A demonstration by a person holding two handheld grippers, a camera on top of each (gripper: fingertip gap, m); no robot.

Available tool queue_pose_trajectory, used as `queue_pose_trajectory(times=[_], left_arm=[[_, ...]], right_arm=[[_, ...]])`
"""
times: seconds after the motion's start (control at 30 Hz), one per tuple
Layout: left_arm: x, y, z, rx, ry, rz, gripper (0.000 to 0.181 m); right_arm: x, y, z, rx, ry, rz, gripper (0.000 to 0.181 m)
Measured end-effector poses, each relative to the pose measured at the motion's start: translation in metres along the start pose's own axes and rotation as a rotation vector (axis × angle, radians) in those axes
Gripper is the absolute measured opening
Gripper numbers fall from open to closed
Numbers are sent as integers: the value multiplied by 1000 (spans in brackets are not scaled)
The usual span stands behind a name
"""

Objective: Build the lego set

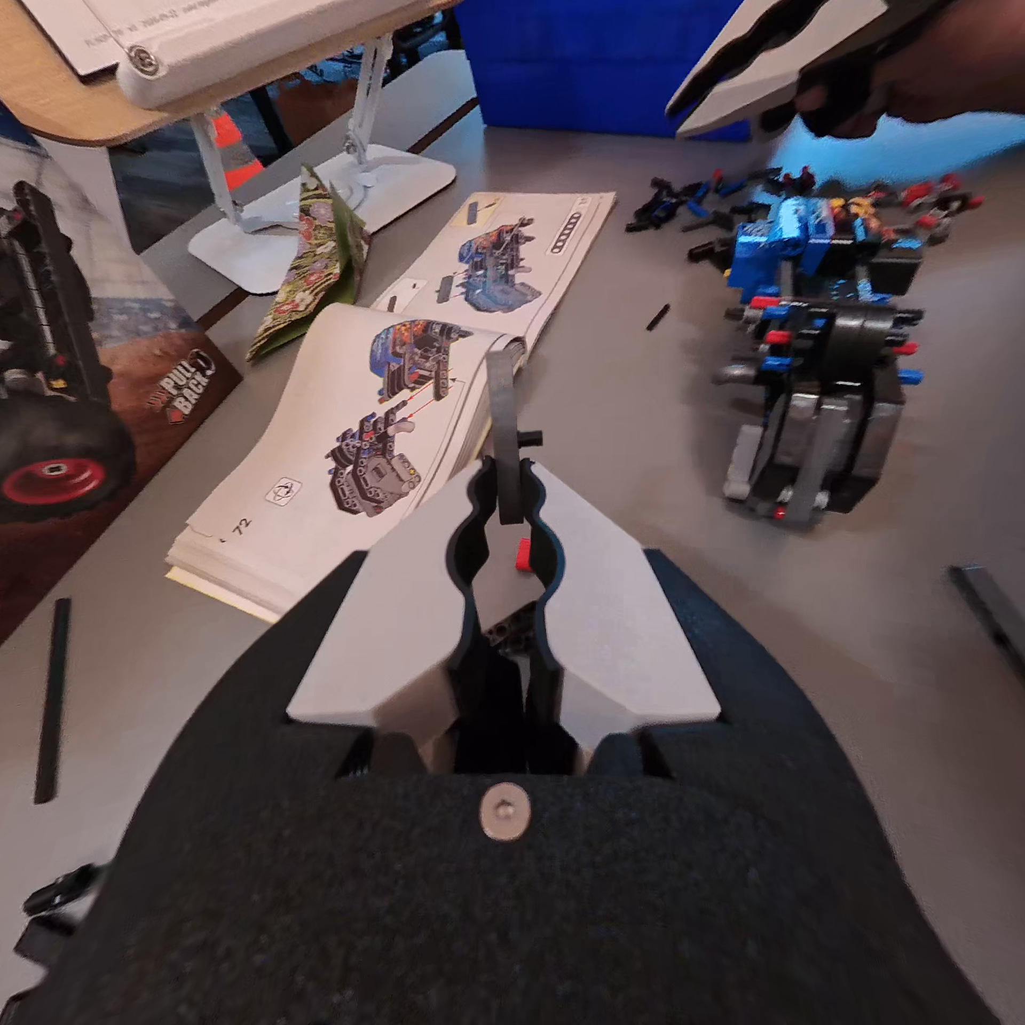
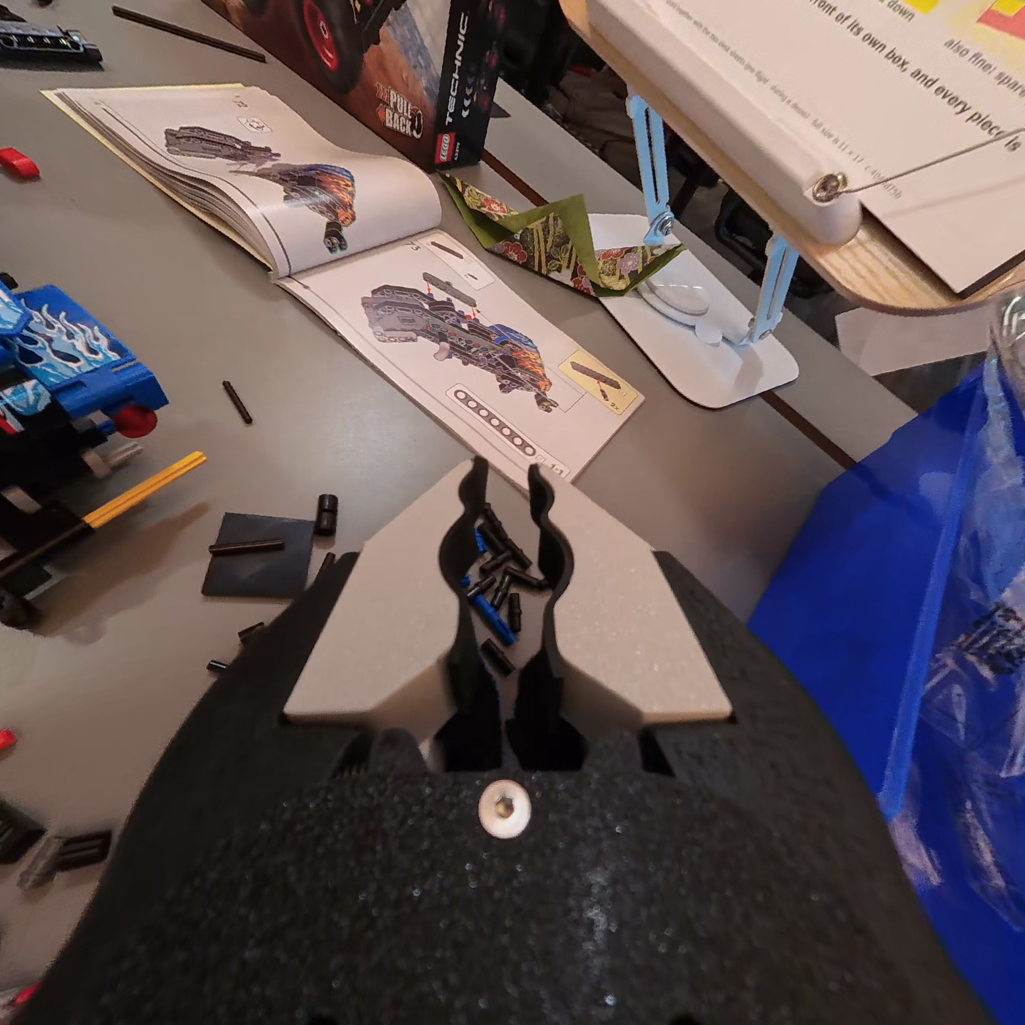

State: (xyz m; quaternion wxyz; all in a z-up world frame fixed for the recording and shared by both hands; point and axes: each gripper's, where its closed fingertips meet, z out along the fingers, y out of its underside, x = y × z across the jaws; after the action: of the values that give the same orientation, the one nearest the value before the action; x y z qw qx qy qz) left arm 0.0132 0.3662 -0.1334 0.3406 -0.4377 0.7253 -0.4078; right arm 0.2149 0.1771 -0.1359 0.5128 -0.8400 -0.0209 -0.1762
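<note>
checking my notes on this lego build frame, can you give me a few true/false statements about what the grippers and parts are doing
1. The left gripper is shut on a grey beam that stands up out of its tips. True.
2. The right gripper holds a blue pin. False: it is open and empty, above a heap of loose black and blue pins.
3. The instruction booklet lies open on the table. True.
4. The part-built model is all red. False: it is mostly blue, black and grey, with small red pins.
5. The yellow axle lies inside the blue bin. False: it sticks out beside the model, on the table.
</note>
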Motion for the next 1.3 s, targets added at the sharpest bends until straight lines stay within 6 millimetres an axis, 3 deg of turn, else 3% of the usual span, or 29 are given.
queue_pose_trajectory(times=[0.33, 0.57, 1.0, 1.3], left_arm=[[-4, -3, 0, -3, -101, 130, 6], [4, -5, 2, -7, -106, 229, 6], [7, 0, 6, -29, -81, 250, 6], [17, -4, 3, -43, -28, 253, 6]], right_arm=[[-2, 4, 3, -19, -8, 6, 14], [-3, -3, 0, 2, -16, 25, 14], [-4, -5, -1, -2, -1, -21, 13], [-20, -1, 6, -28, -61, -55, 11]])
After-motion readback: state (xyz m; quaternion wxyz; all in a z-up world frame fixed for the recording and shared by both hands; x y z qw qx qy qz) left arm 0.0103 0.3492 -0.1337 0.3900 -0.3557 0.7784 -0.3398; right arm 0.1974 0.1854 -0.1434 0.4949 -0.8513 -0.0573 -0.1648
